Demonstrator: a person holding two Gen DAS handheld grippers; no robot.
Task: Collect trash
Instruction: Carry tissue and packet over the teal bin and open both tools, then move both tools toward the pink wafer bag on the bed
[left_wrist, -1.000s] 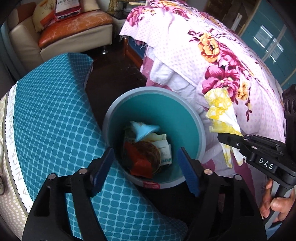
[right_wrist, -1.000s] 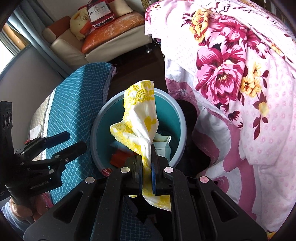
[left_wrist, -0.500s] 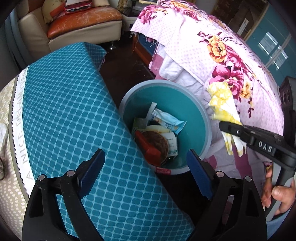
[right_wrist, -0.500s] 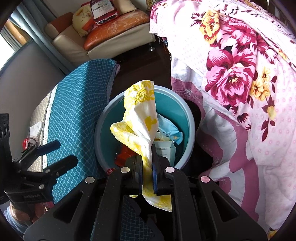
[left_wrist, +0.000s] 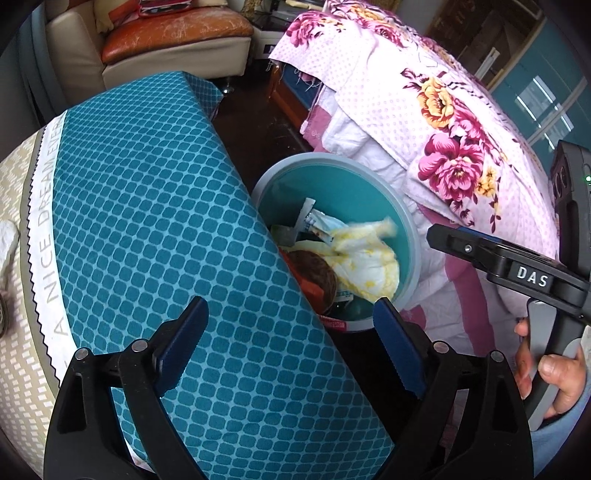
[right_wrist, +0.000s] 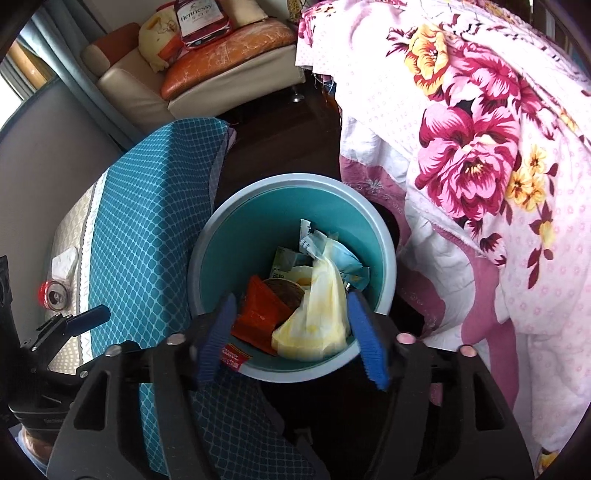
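Right gripper (right_wrist: 291, 332), its fingers just having been opening and now empty, is hanging over the bin (right_wrist: 207, 258); the yellow wrapper (right_wrist: 317, 317) is lying inside. Left gripper (left_wrist: 291, 347) is standing open, empty, over the cloth-covered bench (left_wrist: 147, 221).

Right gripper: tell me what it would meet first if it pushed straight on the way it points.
Likely the yellow-and-white wrapper lying in the teal trash bin. The right gripper is open and aims down into the bin; depth is unclear, so the near rim could come first.
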